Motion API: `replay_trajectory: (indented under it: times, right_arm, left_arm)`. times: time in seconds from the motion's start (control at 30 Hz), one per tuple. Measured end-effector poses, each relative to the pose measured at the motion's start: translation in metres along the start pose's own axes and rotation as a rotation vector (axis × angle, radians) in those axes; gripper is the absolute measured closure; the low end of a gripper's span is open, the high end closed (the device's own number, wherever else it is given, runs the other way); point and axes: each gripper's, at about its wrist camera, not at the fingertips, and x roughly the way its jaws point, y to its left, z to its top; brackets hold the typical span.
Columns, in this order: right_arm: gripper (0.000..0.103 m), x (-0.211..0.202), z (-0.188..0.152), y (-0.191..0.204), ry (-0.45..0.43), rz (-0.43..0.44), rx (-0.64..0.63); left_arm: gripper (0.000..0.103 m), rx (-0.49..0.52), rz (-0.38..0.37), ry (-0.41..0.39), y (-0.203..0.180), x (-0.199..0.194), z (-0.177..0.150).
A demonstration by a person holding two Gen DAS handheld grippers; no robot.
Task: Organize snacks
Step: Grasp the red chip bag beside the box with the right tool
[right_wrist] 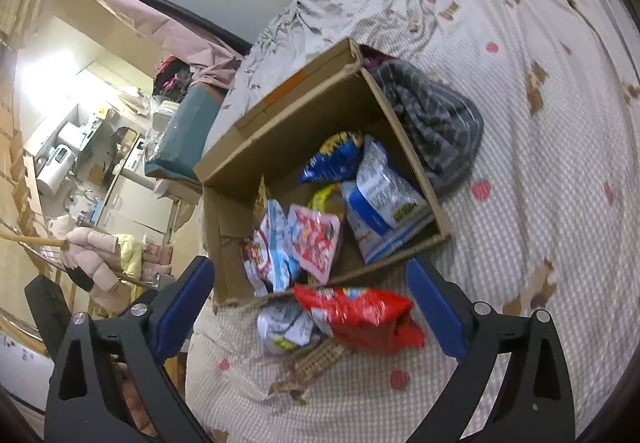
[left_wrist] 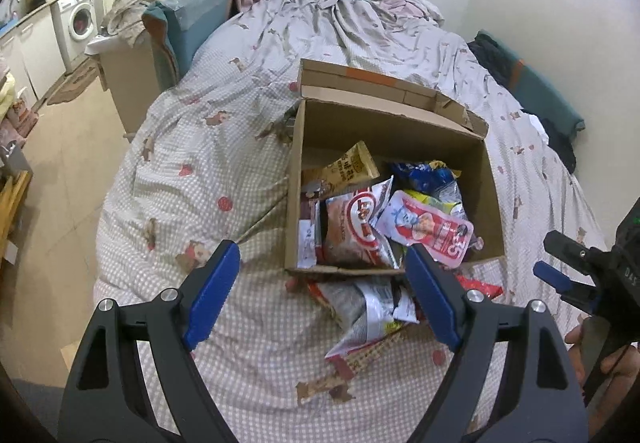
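The left gripper [left_wrist: 320,291] is hanging wide apart and empty above loose snack packets [left_wrist: 372,307] lying on the bed [left_wrist: 200,171] just before the cardboard box [left_wrist: 492,179]. The right gripper [right_wrist: 310,307] is also gaping, gripping nothing, over a red packet [right_wrist: 360,313] beside that snack-filled box [right_wrist: 288,127]

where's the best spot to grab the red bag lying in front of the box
Probably the red bag by its near crumpled edge, coming from above on the side away from the box. It lies flat on the bed, partly over a white packet, and the open right gripper hangs above it.
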Motion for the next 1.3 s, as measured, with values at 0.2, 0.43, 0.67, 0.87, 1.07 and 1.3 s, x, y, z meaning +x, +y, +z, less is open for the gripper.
replay_trajectory:
  times: [0.2, 0.43, 0.67, 0.87, 1.07, 1.3]
  right_arm:
    - [0.004, -0.007, -0.016, -0.004, 0.013, -0.027, -0.015]
    - [0.004, -0.013, -0.025, -0.017, 0.022, -0.026, 0.027]
    - [0.0, -0.001, -0.024, -0.042, 0.046, -0.097, 0.137]
    - [0.0, 0.043, -0.027, -0.043, 0.17, -0.127, 0.134]
    - [0.0, 0.096, -0.039, -0.021, 0.292, -0.197, -0.003]
    - [0.02, 0.113, -0.039, -0.008, 0.287, -0.24, -0.072]
  left_arm:
    - [0.021, 0.014, 0.024, -0.023, 0.002, -0.01, -0.016]
    - [0.01, -0.07, -0.011, 0.042, 0.012, -0.002, -0.029]
    - [0.01, -0.084, 0.059, 0.112, 0.018, 0.013, -0.041]
    - [0.01, -0.138, 0.046, 0.148, 0.027, 0.021, -0.04]
    - [0.01, -0.158, 0.053, 0.159, 0.034, 0.024, -0.04]
    - [0.01, -0.161, 0.057, 0.182, 0.033, 0.033, -0.04]
